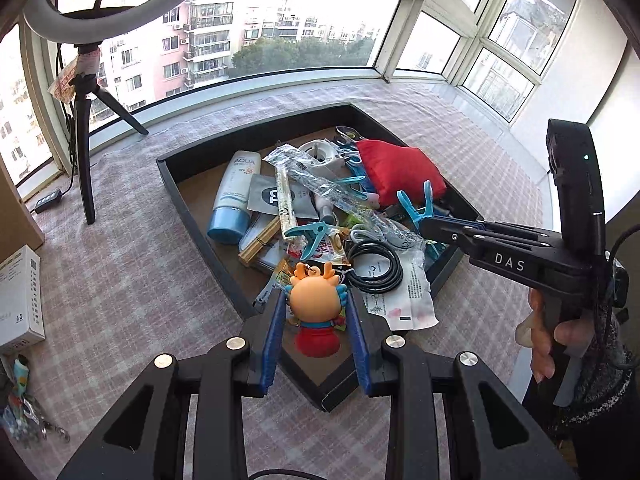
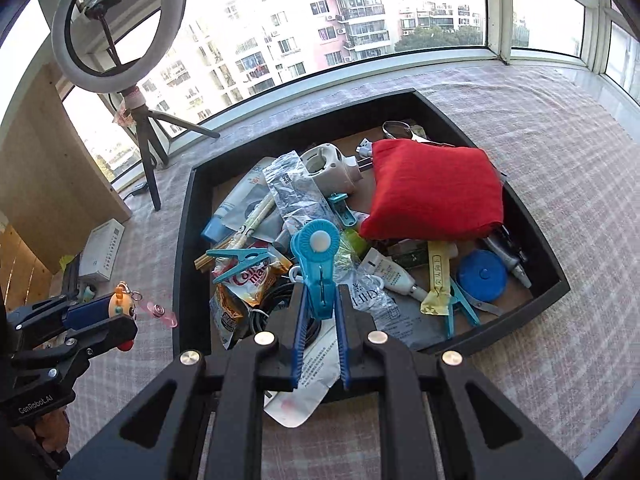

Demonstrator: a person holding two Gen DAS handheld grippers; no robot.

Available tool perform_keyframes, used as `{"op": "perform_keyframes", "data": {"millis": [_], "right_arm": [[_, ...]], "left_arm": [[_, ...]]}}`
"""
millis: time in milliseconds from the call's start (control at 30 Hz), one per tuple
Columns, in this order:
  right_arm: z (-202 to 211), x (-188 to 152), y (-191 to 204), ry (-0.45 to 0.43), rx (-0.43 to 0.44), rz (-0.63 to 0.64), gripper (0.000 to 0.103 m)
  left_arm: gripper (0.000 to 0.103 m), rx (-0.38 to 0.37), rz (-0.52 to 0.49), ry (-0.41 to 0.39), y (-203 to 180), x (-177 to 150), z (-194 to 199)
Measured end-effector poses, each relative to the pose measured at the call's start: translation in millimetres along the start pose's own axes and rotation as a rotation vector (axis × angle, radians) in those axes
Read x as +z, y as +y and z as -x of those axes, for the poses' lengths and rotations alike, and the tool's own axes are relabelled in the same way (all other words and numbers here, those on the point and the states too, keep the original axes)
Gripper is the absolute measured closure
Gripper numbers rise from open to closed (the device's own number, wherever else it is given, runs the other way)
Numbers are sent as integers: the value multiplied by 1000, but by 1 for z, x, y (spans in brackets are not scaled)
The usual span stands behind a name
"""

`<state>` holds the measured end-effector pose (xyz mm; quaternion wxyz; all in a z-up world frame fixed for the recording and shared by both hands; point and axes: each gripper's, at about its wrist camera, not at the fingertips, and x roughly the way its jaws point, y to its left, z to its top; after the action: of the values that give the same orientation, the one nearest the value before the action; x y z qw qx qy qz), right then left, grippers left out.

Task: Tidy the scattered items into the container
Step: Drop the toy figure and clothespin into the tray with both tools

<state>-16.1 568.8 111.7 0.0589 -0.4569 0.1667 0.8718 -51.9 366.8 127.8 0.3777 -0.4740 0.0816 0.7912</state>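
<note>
A black tray (image 1: pixel 188 212) (image 2: pixel 554 286) on the checked cloth holds several items: a red pouch (image 1: pixel 398 170) (image 2: pixel 434 188), a sunscreen tube (image 1: pixel 236 200), blue clips, a black cable (image 1: pixel 374 266). My left gripper (image 1: pixel 318 312) is shut on an orange toy figure keychain (image 1: pixel 318 300) above the tray's near corner; it also shows in the right wrist view (image 2: pixel 120 306). My right gripper (image 2: pixel 320 308) is shut on a blue clip with a round fan-like head (image 2: pixel 318 258), over the tray's near side. In the left wrist view the right gripper (image 1: pixel 430 222) holds that clip (image 1: pixel 416 206).
A ring light on a tripod (image 1: pixel 86 148) (image 2: pixel 146 148) stands at the back left. A white box (image 1: pixel 18 294) (image 2: pixel 102 254) lies left of the tray. Small loose items (image 1: pixel 24 412) lie at the left edge. Windows run along the back.
</note>
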Motion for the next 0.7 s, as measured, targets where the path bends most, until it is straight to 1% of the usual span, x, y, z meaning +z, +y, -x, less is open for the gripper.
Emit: {"op": "perform_keyframes", "data": {"millis": [167, 233, 300, 333, 367, 400, 433, 467, 700], "right_arm": [[3, 1, -18, -7, -22, -27, 89], [3, 2, -23, -7, -29, -37, 89], [3, 3, -28, -1, -41, -48, 88], [2, 4, -29, 5, -49, -55, 85], [2, 4, -31, 8, -56, -61, 75], [3, 5, -32, 3, -62, -67, 62], [4, 5, -32, -5, -67, -71, 56], [5, 5, -32, -12, -69, -72, 52], [4, 6, -22, -5, -51, -52, 51]], "left_arm": [[74, 0, -49, -1, -28, 8, -8], [74, -6, -60, 2, -35, 10, -10], [73, 4, -67, 7, -41, 12, -13], [70, 3, -66, 10, -43, 12, -14], [62, 3, -65, 12, -43, 12, -14], [58, 6, -63, 6, -44, 12, -13], [54, 11, -67, 2, -45, 12, -13], [54, 15, -72, -2, -45, 12, -12], [54, 22, -55, 4, -39, 11, -12]]}}
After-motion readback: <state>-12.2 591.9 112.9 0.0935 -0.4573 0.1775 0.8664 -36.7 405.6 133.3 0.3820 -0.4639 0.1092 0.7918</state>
